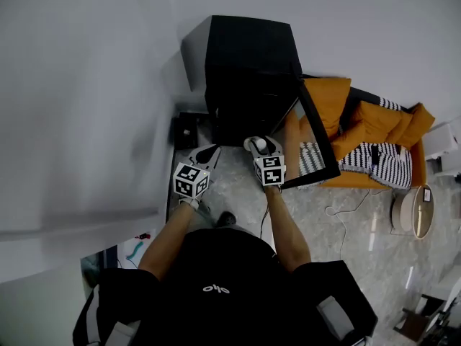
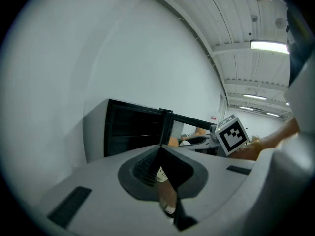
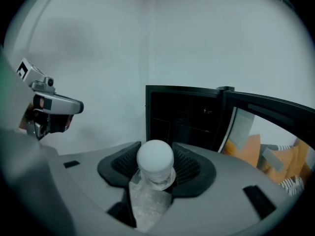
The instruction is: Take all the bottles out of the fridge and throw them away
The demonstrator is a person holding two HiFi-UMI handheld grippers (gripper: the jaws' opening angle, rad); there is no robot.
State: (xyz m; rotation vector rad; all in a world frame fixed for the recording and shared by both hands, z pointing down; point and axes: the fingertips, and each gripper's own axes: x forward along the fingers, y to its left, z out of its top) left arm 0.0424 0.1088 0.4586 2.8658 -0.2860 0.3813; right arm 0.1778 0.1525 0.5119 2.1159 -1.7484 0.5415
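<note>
Both forearms reach forward, level with each other, before the open black fridge [image 1: 248,71]; the left gripper [image 1: 209,152] has its jaws pressed together on nothing. The right gripper [image 1: 261,145] is clamped on a clear, white-capped bottle [image 3: 154,167] just outside the fridge (no label readable on it).

No word could be read with certainty. A small white logo [image 1: 211,289] stood on the person's black shirt [image 1: 238,265], near in the head view; its rounded letters looked like "oho". Black-and-white square markers, patterns rather than letters, covered the left cube [image 1: 191,181] on the left claw [image 1: 210,151] and the right cube [image 1: 270,170] on the right claw [image 1: 258,145]. In the left gripper view, a small red-and-white sign [image 2: 212,117] on the far wall was too small to read.
</note>
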